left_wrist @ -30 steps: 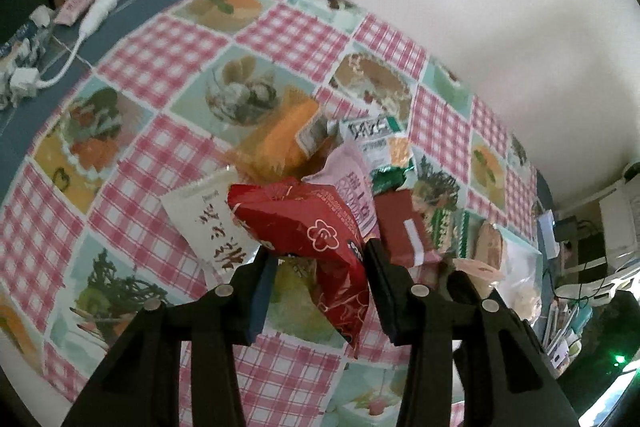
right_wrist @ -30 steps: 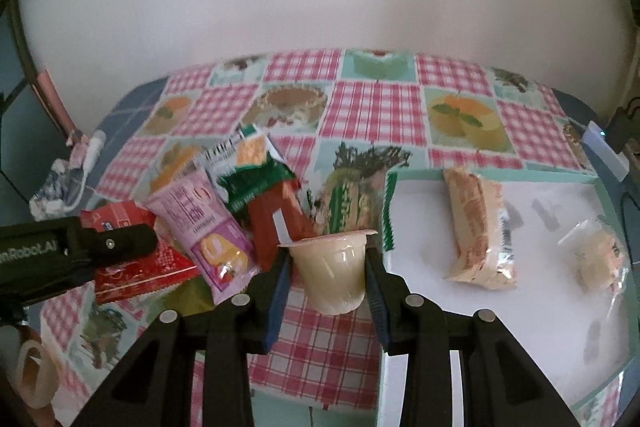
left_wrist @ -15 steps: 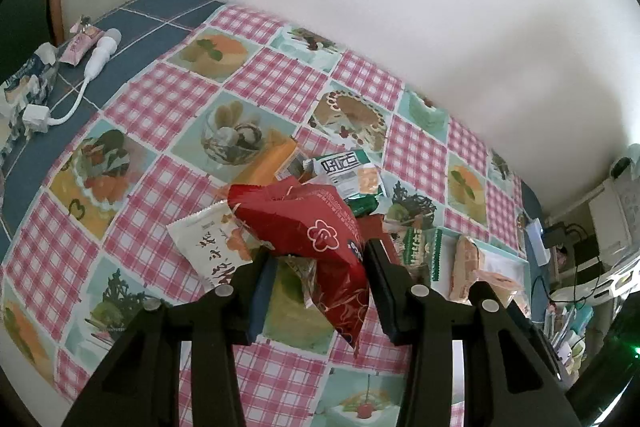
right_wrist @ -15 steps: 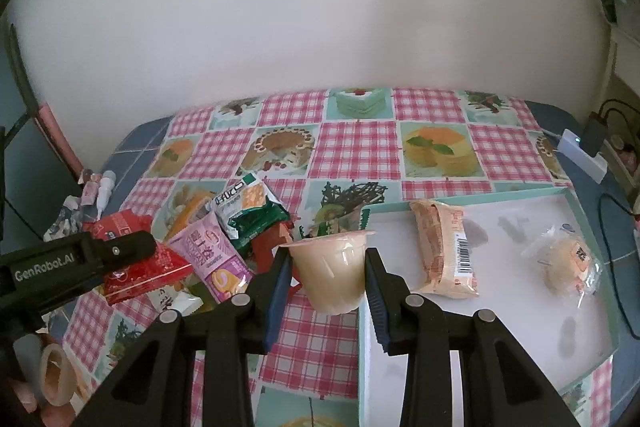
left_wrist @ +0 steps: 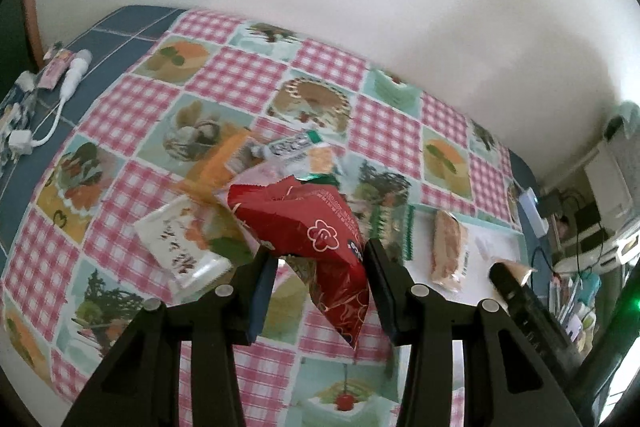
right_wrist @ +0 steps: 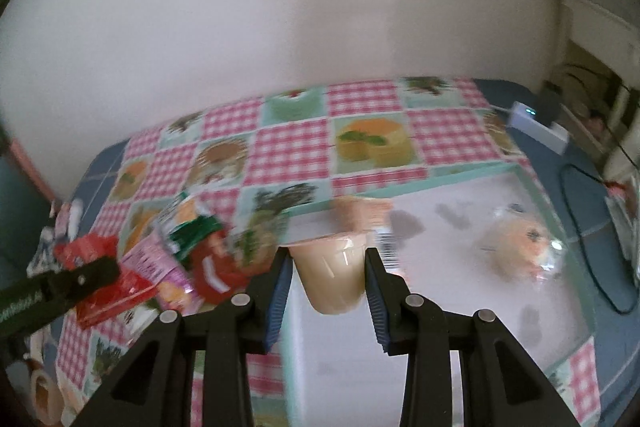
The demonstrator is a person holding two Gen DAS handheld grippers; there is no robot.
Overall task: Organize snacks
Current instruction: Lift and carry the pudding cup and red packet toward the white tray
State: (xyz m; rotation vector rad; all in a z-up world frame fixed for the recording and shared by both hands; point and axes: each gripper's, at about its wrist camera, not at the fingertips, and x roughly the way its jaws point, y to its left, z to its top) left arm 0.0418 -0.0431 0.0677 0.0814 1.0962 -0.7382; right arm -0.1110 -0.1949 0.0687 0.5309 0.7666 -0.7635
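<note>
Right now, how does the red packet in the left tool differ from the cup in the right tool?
The red packet is a flat, crinkled foil bag that hangs limp; the cup is a stiff, smooth beige tub held upright. The packet is printed with a flower mark; the cup looks plain. Both are gripped between tool pads above the checked tablecloth.

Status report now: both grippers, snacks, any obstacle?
Left gripper shut on red packet. Right gripper shut on pudding cup, above tray. Nothing blocking.
</note>
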